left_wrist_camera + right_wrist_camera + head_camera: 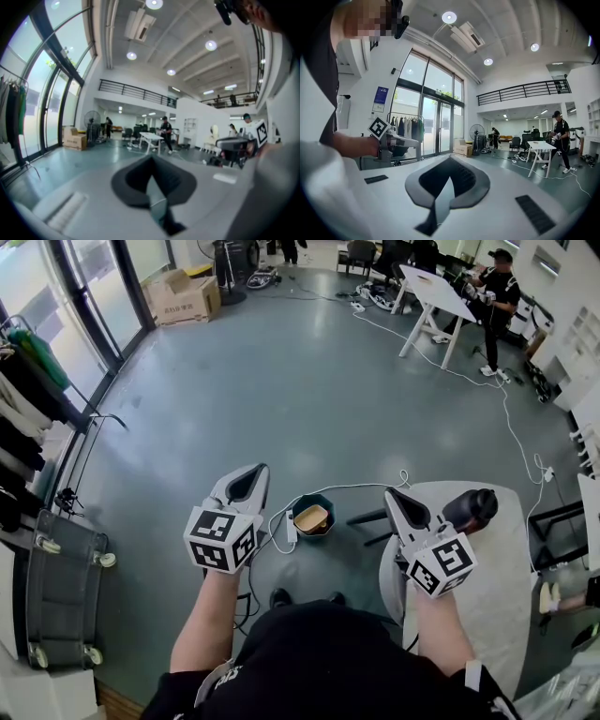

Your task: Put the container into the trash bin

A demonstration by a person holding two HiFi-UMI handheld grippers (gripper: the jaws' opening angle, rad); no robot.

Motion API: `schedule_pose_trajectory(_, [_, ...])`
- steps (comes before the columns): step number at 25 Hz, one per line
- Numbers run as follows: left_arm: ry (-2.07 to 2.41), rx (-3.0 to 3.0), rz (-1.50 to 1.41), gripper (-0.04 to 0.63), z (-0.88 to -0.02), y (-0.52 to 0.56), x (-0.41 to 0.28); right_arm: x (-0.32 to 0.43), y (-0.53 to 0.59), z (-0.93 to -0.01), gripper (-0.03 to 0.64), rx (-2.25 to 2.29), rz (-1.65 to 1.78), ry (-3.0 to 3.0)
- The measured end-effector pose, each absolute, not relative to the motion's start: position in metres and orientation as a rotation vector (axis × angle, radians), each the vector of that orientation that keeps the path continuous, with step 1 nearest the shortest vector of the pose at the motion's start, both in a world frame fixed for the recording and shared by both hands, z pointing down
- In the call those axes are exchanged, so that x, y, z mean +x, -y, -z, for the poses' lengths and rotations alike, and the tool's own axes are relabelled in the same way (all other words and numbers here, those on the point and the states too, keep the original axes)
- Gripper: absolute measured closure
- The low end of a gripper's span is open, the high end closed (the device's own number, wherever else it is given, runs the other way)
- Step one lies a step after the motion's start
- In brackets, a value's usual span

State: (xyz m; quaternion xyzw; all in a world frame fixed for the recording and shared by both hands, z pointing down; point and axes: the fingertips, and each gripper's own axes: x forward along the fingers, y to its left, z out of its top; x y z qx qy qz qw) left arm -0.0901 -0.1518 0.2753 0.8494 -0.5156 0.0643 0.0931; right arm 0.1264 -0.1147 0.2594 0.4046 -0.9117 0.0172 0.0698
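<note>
Two forearms (208, 624) outstretched; left gripper (257, 471), right gripper (392, 495) level, jaws together.

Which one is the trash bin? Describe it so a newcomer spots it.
On the grey floor, left of the round pale table, stands a small round bin. It alone is dark teal, with a tan container inside; a white power strip lies beside it.

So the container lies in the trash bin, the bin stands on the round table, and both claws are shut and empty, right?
Not quite: the trash bin stands on the floor, beside the round table, as the head view shows. The rest holds: the container lies in it, and the left claw and right claw are shut and empty.
</note>
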Motion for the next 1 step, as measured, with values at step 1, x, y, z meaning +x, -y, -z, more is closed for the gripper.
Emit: schedule_pose_trajectory(1, [1.53, 2.52, -0.192, 0.586, -0.275, 0.152, -0.0897, 0.1261, 0.1154, -0.2581, 0.626, 1.215, -0.051, 2.745])
